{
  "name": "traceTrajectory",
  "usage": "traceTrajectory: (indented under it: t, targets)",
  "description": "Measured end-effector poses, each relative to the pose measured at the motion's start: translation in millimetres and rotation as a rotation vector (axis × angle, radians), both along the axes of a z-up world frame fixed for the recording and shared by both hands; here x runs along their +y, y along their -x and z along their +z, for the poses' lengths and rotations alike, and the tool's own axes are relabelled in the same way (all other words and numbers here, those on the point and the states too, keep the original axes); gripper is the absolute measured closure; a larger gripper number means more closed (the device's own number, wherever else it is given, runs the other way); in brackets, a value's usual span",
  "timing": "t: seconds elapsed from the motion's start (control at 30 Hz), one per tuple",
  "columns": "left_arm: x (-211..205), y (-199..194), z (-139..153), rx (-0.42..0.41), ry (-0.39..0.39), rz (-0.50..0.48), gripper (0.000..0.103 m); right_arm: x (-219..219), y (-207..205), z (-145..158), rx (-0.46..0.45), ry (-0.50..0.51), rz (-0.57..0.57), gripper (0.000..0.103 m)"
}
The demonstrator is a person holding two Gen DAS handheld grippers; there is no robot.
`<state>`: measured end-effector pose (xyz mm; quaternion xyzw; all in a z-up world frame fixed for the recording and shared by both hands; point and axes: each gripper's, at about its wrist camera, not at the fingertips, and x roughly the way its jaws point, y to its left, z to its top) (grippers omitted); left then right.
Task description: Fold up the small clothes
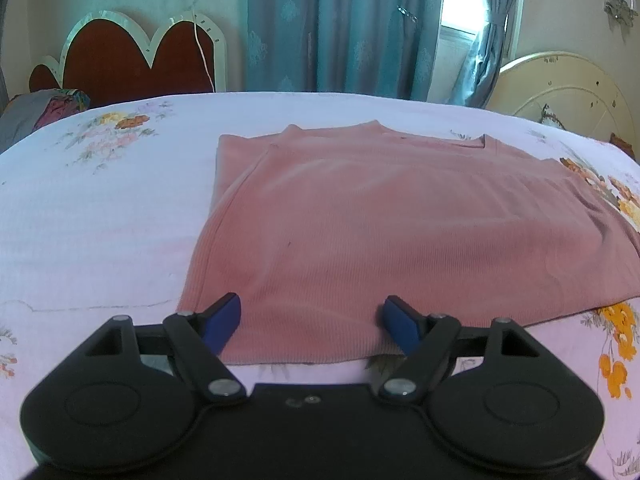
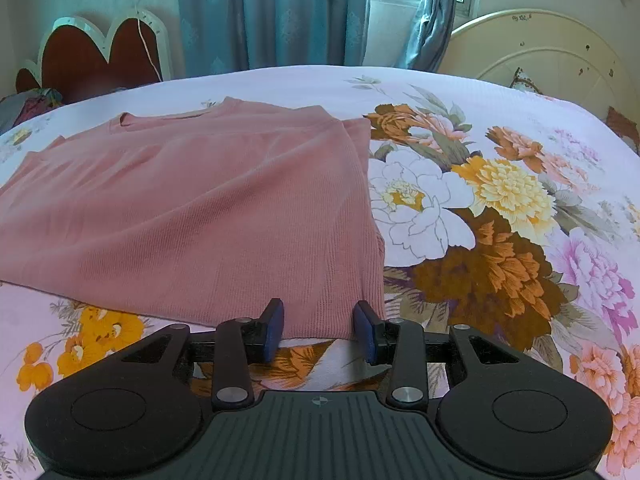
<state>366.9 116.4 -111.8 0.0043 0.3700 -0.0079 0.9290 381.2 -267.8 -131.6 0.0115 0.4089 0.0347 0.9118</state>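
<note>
A pink ribbed top (image 1: 400,220) lies flat on the flowered bedsheet (image 1: 100,208), its sides folded in and its neckline at the far end. My left gripper (image 1: 312,316) stands open over the near hem at the top's left corner. The blue pads (image 1: 228,314) rest on the cloth, wide apart. In the right wrist view the same top (image 2: 200,208) fills the left half. My right gripper (image 2: 320,320) is open more narrowly, its pads (image 2: 276,324) straddling the near right corner of the hem without pinching it.
A red scalloped headboard (image 1: 120,60) and teal curtains (image 1: 340,28) stand beyond the bed. A cream round bed end (image 1: 560,88) is at the far right. Bundled dark clothes (image 1: 48,108) lie at the far left. Bare sheet (image 2: 500,200) spreads right of the top.
</note>
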Motion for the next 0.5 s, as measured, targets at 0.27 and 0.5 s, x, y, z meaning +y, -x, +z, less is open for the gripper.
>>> traceTrajectory:
  t: [0.27,0.5]
  targets:
    - [6.5,31.5,17.8,-0.008,0.0,0.06,0.009,-15.2,33.8,27.1,-0.104,-0.099,-0.05,0.051]
    - [39.6,67.6,6.0,0.001,0.421,0.23,0.024,-0.7,48.0,41.9,-0.113,-0.18,-0.001,0.068]
